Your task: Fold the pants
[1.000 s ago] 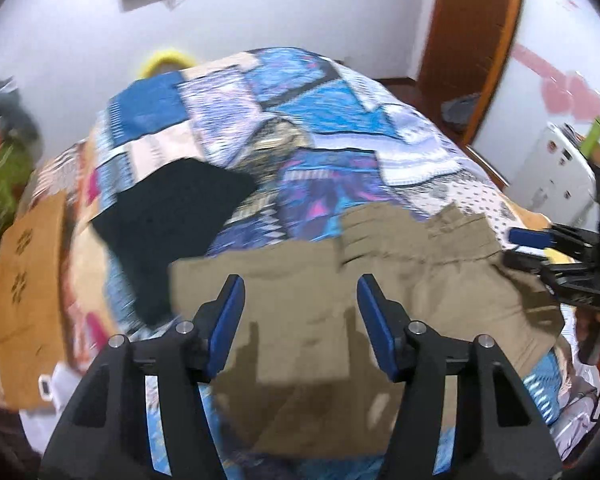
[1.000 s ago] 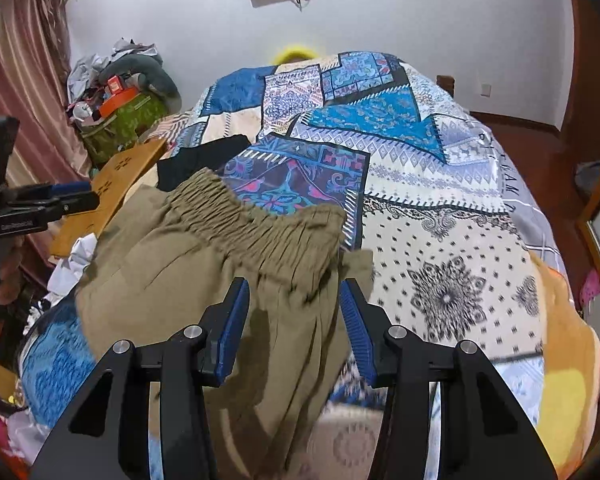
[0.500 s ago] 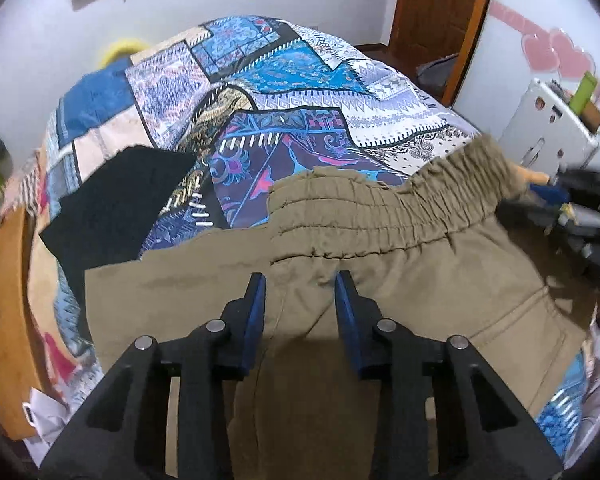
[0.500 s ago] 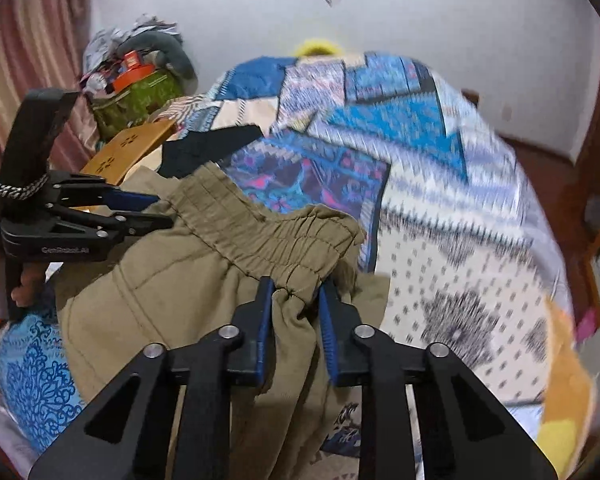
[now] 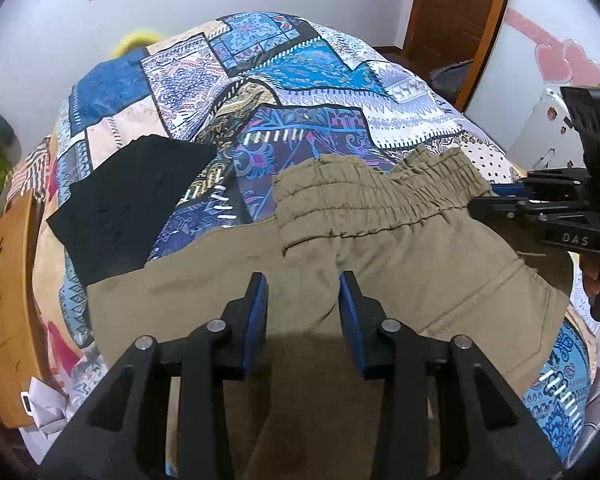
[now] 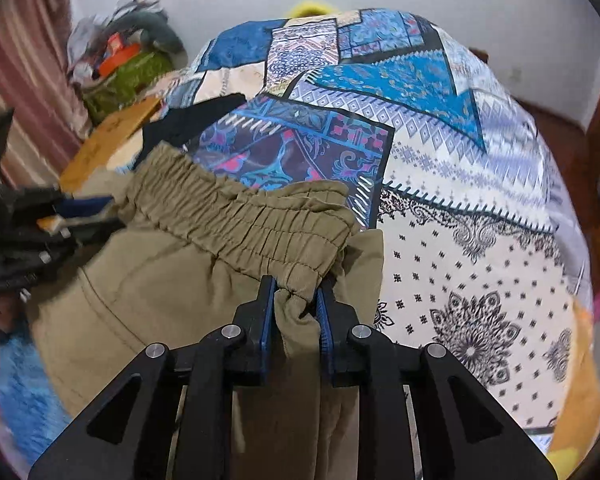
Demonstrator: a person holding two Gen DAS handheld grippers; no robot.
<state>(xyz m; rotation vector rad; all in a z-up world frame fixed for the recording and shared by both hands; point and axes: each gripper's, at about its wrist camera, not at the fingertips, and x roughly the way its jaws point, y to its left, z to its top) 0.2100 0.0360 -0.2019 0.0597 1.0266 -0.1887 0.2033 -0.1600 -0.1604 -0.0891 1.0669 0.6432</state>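
Note:
Olive-khaki pants (image 5: 400, 248) with a gathered elastic waistband (image 5: 376, 196) lie on the near part of a patchwork bedspread (image 5: 300, 92). My left gripper (image 5: 302, 296) hovers over the pants' cloth below the waistband, its blue-padded jaws apart with cloth lying between them. My right gripper (image 6: 296, 300) is shut on the pants (image 6: 180, 280), pinching the cloth just below the waistband's right end (image 6: 300, 264). The right gripper also shows at the right edge of the left wrist view (image 5: 496, 200), at the waistband's end.
A black folded garment (image 5: 132, 200) lies on the bed left of the pants. A wooden board (image 5: 4, 292) leans at the bed's left side. Clutter (image 6: 120, 56) is piled by the curtain. A wooden door (image 5: 456, 12) and a white appliance (image 5: 540, 128) stand at the right.
My right gripper closed on the cloth under the waistband. My left gripper narrowed its opening and moved in over the pants. The waistband has risen and stretched between the two sides.

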